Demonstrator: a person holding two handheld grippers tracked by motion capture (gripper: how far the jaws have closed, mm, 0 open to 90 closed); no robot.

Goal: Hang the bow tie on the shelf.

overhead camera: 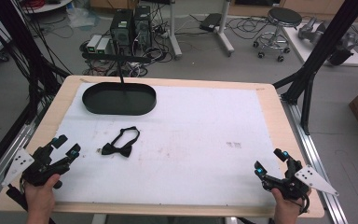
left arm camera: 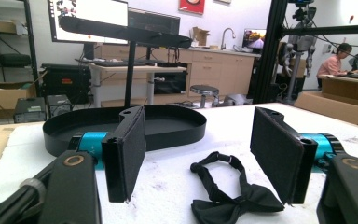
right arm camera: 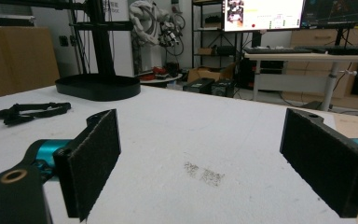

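A black bow tie (overhead camera: 121, 143) with its looped strap lies on the white mat, left of centre. Behind it stands a black oval tray (overhead camera: 119, 98), nothing in it. My left gripper (overhead camera: 67, 146) rests open at the table's front left, a short way left of the bow tie. In the left gripper view the bow tie (left arm camera: 230, 196) lies just beyond the spread jaws and the tray (left arm camera: 121, 126) is farther back. My right gripper (overhead camera: 270, 160) is open at the front right, far from the tie; its view shows the bow tie (right arm camera: 30, 112) and tray (right arm camera: 98, 87) off to the left.
The white mat (overhead camera: 196, 135) covers most of the wooden table (overhead camera: 279, 121). A thin black post (overhead camera: 121, 77) rises behind the tray. A faint smudge (overhead camera: 234, 144) marks the mat at right. Black frame struts (overhead camera: 317, 60) stand beside the table's right edge.
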